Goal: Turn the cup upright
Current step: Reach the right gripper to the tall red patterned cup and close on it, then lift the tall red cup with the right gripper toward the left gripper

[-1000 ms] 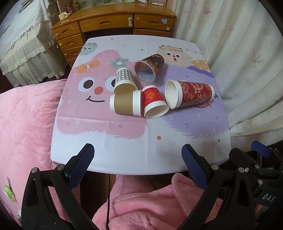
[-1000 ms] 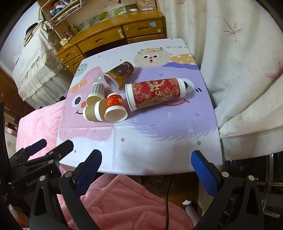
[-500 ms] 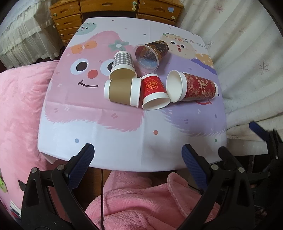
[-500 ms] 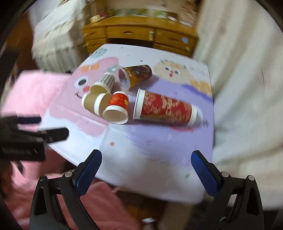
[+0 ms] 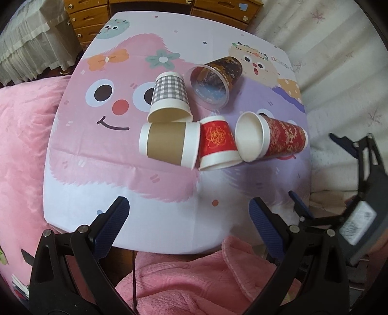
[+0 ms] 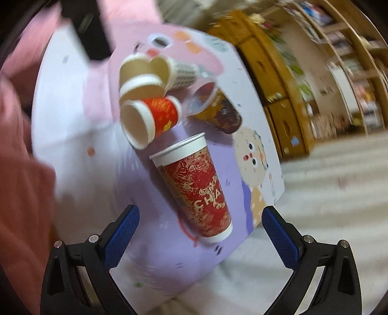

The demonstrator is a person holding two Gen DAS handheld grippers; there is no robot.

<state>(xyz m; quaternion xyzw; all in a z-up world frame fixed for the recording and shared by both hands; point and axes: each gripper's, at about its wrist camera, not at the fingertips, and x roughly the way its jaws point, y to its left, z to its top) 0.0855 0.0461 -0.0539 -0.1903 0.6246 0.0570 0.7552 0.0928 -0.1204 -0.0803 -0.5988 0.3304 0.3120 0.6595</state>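
Wooden dresser [image 5: 150, 14] behind table [image 5: 169, 193]; white curtain [image 5: 339, 60] right; pink blanket [image 5: 21, 135] left.

"CHA" on tall red cup [image 6: 198, 191]

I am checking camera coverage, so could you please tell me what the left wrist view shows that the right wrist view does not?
Only the left wrist view shows the right gripper, open, at the table's right edge, and the pink blanket. Only the right wrist view shows the bookshelves and the lettering on the tall red cup. Both show all five cups lying on their sides, including the small red cup and the checked cup.
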